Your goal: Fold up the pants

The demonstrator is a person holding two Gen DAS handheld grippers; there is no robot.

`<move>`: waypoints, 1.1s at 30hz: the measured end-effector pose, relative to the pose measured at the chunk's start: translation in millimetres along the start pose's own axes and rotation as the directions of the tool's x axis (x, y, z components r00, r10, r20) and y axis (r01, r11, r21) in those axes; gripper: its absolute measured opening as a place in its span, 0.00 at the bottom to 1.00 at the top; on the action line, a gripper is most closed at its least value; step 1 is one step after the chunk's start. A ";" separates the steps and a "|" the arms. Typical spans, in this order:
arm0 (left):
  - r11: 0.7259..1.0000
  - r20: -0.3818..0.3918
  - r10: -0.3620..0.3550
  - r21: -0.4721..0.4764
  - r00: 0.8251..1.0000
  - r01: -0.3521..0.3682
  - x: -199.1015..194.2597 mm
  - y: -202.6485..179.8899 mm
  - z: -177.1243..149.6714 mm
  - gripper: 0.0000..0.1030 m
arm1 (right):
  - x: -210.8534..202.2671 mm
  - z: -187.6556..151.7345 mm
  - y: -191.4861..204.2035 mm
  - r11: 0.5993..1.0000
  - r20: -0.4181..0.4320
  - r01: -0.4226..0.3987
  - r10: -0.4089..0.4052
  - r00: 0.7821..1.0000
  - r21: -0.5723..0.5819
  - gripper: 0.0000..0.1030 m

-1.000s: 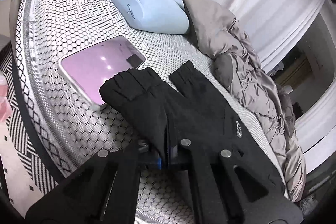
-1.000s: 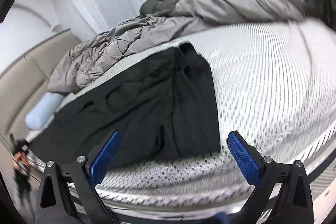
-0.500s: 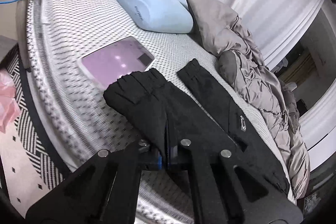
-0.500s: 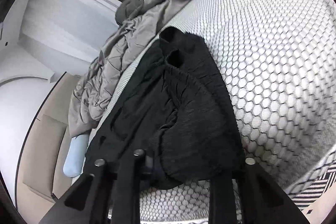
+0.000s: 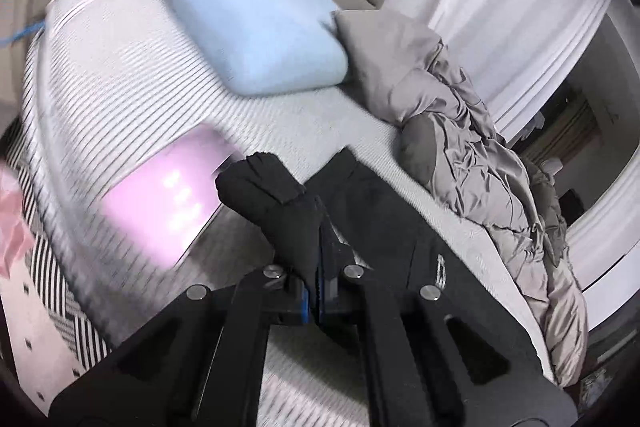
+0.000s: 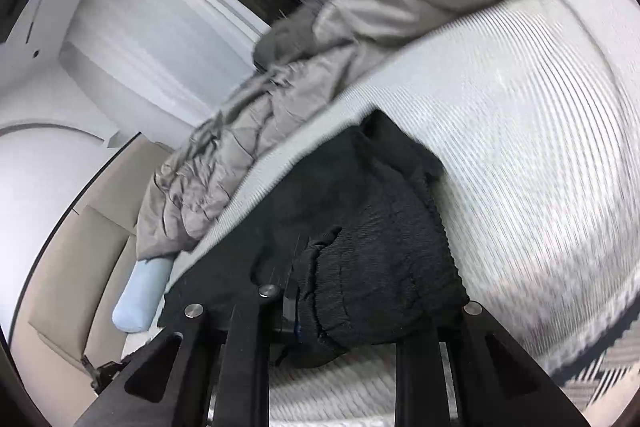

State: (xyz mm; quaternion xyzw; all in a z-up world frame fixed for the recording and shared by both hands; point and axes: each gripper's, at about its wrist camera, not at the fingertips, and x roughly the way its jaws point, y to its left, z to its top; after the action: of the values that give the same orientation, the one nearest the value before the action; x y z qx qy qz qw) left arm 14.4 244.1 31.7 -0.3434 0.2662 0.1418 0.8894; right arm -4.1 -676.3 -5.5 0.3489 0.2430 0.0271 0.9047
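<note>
Because the black pants (image 5: 384, 227) spread lengthwise on the bed (image 5: 132, 99) are soft, light and limp, hold is best taken at hems and waistband, where the left gripper (image 5: 318, 283) and right gripper (image 6: 298, 311) fingers are clamped on bunched cloth.

The pants (image 5: 372, 215) are showing as matt black cloth, finely ribbed and crinkled at the bunched end in the lower middle of the right wrist view. The grey quilt (image 5: 472, 147) is looking crumpled and faintly sheeny, while the pink tablet (image 5: 168, 203) at centre left is gleaming glossy. The mattress cover (image 6: 520, 131) is reading as textured white mesh fabric.
</note>
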 end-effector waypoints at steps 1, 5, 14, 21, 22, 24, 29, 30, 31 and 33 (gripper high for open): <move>1.000 -0.003 0.009 0.013 1.000 -0.009 9.6 -10.5 10.2 0.00 | 7.2 10.1 8.8 1.000 0.008 0.006 -0.006 1.000 -0.005 0.19; 0.995 -0.024 0.074 0.063 0.997 -0.072 73.0 -61.5 57.1 0.00 | 60.9 59.4 43.9 0.998 0.034 0.051 -0.050 0.998 -0.031 0.19; 0.962 -0.165 0.243 0.166 0.956 -0.216 227.1 -113.1 94.3 0.58 | 239.4 158.7 58.4 0.942 -0.015 0.330 -0.331 0.943 -0.059 0.63; 0.983 -0.105 0.148 0.121 0.983 -0.135 152.0 -84.8 86.7 0.65 | 204.7 117.0 57.9 0.945 0.026 0.290 -0.289 0.957 -0.154 0.82; 0.988 -0.113 0.121 0.107 0.986 -0.109 141.3 -79.8 78.1 0.65 | 195.1 106.7 58.1 0.950 0.033 0.266 -0.264 0.964 -0.162 0.83; 0.996 -0.153 0.076 0.054 0.985 -0.068 124.0 -69.2 59.5 0.65 | 183.4 87.6 58.2 0.958 0.039 0.242 -0.238 0.970 -0.154 0.84; 0.993 -0.276 -0.053 -0.112 0.960 0.022 104.3 -44.3 -0.4 0.64 | 163.2 58.7 35.2 0.982 -0.032 0.188 -0.189 0.981 -0.029 0.84; 0.988 -0.297 -0.087 -0.145 0.951 0.045 102.7 -41.7 -14.4 0.64 | 160.5 52.6 32.3 0.984 -0.043 0.180 -0.180 0.983 -0.004 0.84; 0.985 -0.321 -0.107 -0.163 0.941 0.056 104.1 -40.4 -24.1 0.64 | 154.9 47.0 26.8 0.986 -0.053 0.163 -0.162 0.985 0.023 0.84; 0.982 -0.362 -0.139 -0.168 0.922 0.082 116.1 -46.2 -41.9 0.64 | 147.1 40.6 23.2 0.987 -0.053 0.157 -0.155 0.987 0.041 0.84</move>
State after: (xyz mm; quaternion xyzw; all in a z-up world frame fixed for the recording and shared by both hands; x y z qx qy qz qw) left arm 113.6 189.9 -36.0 -0.4441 0.3989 0.0430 0.8011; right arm 146.8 -651.8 -26.5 0.3482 0.2925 -0.0405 0.8897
